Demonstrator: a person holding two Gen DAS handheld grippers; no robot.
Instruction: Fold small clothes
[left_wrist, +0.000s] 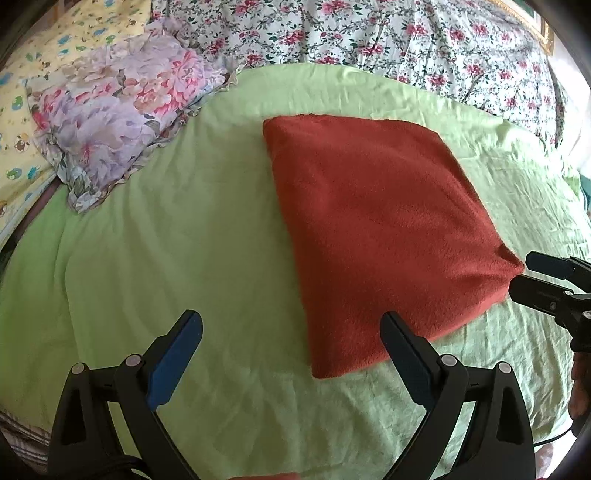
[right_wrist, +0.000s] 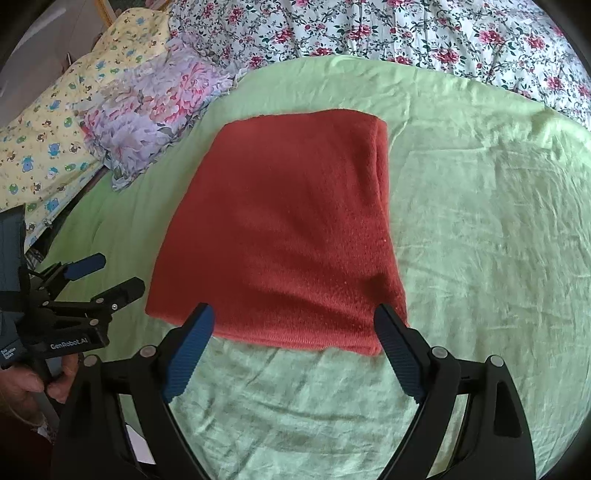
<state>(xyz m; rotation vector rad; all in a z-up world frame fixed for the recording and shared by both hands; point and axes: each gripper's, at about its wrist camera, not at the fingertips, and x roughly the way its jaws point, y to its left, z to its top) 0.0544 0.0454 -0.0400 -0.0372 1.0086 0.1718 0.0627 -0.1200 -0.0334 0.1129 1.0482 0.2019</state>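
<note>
While most of the scene carries no writing at all, "GenRobot.AI" can be read in white on the black body of the left gripper, where it's seen from the right wrist camera. A second small label sits lower on the same body, but it's too tiny to be made out.

The left gripper's jaws are spread wide apart and nothing is held between them; in its own view the left gripper is seen poised over the green sheet, with the near left corner of the red cloth lying just inside its right finger. The right gripper is spread wide too, nothing pinched, and the near edge of the cloth is framed between its fingertips. Whether the pads actually touch the fabric can't be told.

The red cloth is laid folded into a neat rectangle, flat on the green sheet in the middle of the bed. A floral pillow is seen off to the left, well apart, and a flowered quilt is bunched behind. A hand is seen gripping the left tool's handle.
</note>
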